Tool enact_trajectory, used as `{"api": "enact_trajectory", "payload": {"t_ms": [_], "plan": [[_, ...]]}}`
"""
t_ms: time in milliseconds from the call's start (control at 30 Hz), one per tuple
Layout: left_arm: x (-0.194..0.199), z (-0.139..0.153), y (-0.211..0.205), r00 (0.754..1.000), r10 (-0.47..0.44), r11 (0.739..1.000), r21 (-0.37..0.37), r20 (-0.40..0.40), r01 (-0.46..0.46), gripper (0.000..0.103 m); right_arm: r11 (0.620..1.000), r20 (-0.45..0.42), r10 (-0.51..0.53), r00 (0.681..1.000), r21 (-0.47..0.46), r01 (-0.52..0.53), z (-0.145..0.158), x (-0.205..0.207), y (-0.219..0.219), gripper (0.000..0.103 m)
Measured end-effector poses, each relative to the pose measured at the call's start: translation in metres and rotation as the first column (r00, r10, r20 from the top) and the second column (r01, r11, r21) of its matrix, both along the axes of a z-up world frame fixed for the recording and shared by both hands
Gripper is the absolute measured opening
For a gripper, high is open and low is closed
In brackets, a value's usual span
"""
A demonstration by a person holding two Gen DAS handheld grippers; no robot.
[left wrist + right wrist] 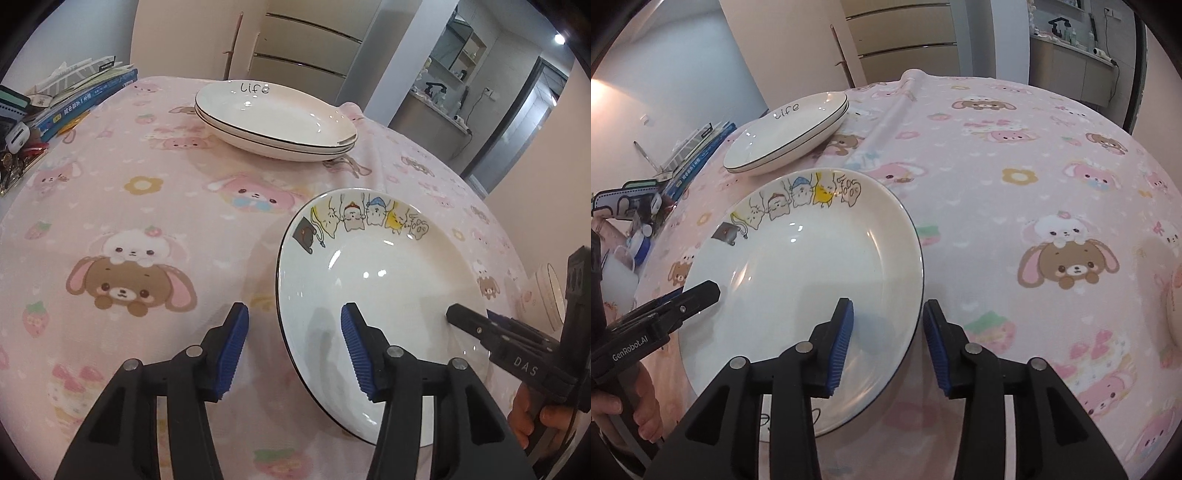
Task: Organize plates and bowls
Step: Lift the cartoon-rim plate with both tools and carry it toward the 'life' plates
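Both claws open, each straddling the cartoon plate (384, 295) rim.

I read "Life" on the rim of the top plate (275, 112) at upper centre, "DAS" on the right gripper (524, 363) at lower right, and "GenRobot.AI" on the left gripper (629, 350) at lower left.

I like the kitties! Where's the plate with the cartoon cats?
The cat plate sits on the pink tablecloth, between both grippers, just nearer than the stacked "Life" plates.
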State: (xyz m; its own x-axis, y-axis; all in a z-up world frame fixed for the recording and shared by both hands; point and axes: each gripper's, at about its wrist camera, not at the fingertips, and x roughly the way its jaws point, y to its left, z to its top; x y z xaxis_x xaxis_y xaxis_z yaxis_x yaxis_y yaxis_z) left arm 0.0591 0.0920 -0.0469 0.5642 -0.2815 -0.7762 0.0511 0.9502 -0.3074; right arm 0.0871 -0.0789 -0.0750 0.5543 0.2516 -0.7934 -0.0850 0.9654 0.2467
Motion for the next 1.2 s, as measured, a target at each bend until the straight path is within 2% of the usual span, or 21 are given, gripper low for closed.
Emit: {"api": "enact_trajectory", "payload": {"t_ms": [100, 267, 333, 400, 500, 567, 833, 933, 1200], "plan": [[0.002, 0.000, 0.001, 1.000, -0.008, 1.000, -0.024, 0.024, 0.008, 0.054, 0.998, 0.009, 0.059, 0.998, -0.019, -0.059, 0.000, 0.000, 0.008, 0.038], [-0.005, 0.001, -0.009, 0.993, -0.012, 0.999, 0.039, 0.120, 0.007, 0.055, 0.999, 0.081, 0.049, 0.995, -0.013, -0.048, 0.000, -0.005, 0.006, 0.038], [-0.007, 0.003, -0.010, 0.991, -0.031, 1.000, 0.011, 0.133, 0.030, 0.055, 0.999, 0.132, 0.033, 0.991, -0.025, -0.030, 0.002, -0.009, 0.006, 0.038], [-0.007, 0.005, -0.012, 0.989, -0.029, 0.999, 0.021, 0.145, 0.026, 0.057, 0.999, 0.160, 0.029, 0.987, -0.048, -0.022, 0.004, -0.011, 0.007, 0.039], [-0.004, 0.002, -0.016, 0.992, -0.023, 0.998, 0.060, 0.121, 0.015, 0.057, 0.998, 0.159, 0.030, 0.987, -0.052, -0.022, 0.004, -0.011, 0.007, 0.039], [0.002, -0.004, -0.016, 0.996, -0.020, 0.998, 0.059, 0.086, 0.015, 0.057, 0.999, 0.157, 0.033, 0.987, -0.046, -0.026, 0.003, -0.011, 0.006, 0.039], [0.000, -0.006, -0.017, 0.996, -0.025, 0.998, 0.062, 0.085, 0.019, 0.057, 0.998, 0.115, 0.058, 0.992, -0.001, -0.058, -0.004, -0.007, 0.007, 0.038], [0.000, -0.006, -0.018, 0.996, -0.022, 0.997, 0.075, 0.084, 0.016, 0.052, 0.998, 0.115, 0.056, 0.992, -0.007, -0.056, -0.004, -0.007, 0.008, 0.038], [0.001, -0.007, -0.025, 0.996, -0.031, 0.993, 0.119, 0.081, 0.022, 0.051, 0.998, 0.116, 0.050, 0.992, -0.031, -0.046, -0.003, -0.007, 0.010, 0.036]]}}
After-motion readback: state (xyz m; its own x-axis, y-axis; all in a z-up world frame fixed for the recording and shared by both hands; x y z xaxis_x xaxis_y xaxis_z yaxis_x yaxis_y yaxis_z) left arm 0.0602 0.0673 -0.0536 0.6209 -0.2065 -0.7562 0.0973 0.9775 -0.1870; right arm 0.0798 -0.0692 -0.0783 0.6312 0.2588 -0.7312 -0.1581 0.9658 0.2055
